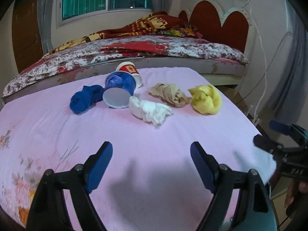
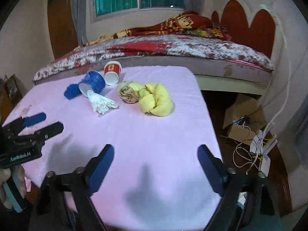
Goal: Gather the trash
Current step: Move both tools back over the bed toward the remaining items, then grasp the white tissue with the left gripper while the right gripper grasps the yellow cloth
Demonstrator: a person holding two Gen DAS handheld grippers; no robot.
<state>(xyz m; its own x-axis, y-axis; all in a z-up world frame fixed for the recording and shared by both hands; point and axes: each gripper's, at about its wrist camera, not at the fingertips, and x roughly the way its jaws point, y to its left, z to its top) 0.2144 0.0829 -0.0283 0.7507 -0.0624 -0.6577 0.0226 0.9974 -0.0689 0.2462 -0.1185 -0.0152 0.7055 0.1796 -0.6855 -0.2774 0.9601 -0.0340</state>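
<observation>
Left wrist view: white crumpled wad [image 1: 149, 111] at twelve o'clock of empty, spread left gripper [image 1: 151, 163], likely light, soft; pinch its bulk; right gripper [image 2: 156, 165] likewise gapes, empty.

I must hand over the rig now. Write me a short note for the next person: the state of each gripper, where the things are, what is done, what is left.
Left gripper: open, empty, over the near part of the pink sheet.
Right gripper: open, empty, beside it.
Things, all at the far end of the sheet: blue cup and red cup on their sides, touching; blue cloth wad left of the blue cup; white glove at its base; beige wad and yellow wad to the right.
Done: nothing collected, as far as can be seen.
Left: pick up every piece. No bin is in view.
</observation>
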